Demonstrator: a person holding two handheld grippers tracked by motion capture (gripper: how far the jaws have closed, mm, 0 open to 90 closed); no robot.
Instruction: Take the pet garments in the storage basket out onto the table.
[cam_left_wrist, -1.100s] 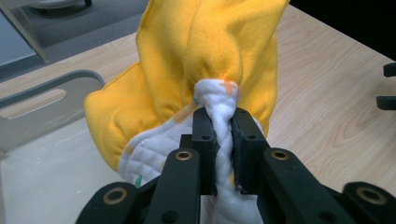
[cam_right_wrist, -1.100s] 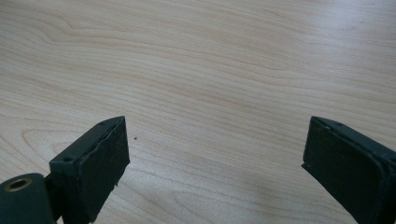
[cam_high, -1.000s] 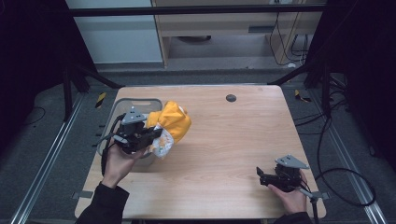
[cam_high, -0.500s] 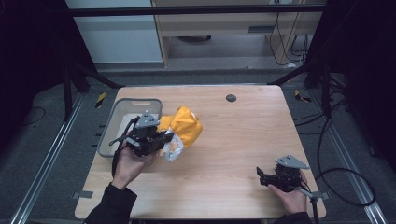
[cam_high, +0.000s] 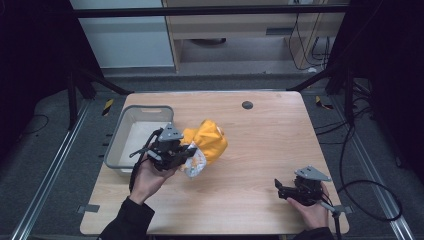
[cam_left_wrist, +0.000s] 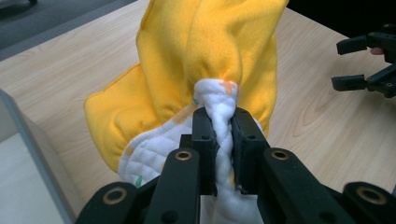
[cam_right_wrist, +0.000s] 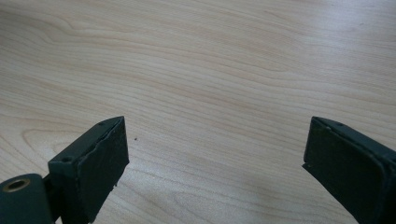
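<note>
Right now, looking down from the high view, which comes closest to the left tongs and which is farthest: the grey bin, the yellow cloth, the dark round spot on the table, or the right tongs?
1. Yellow cloth: pinched in the left tongs.
2. Grey bin: just beside them, at the table's left edge.
3. Dark round spot: toward the far edge.
4. Right tongs: near right corner, farthest.

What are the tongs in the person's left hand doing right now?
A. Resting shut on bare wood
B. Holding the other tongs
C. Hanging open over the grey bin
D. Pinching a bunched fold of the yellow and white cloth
D: in the left gripper view the left tongs have both jaws pressed on a white quilted fold of the yellow cloth, which bunches up just beyond them, beside the grey bin.
</note>
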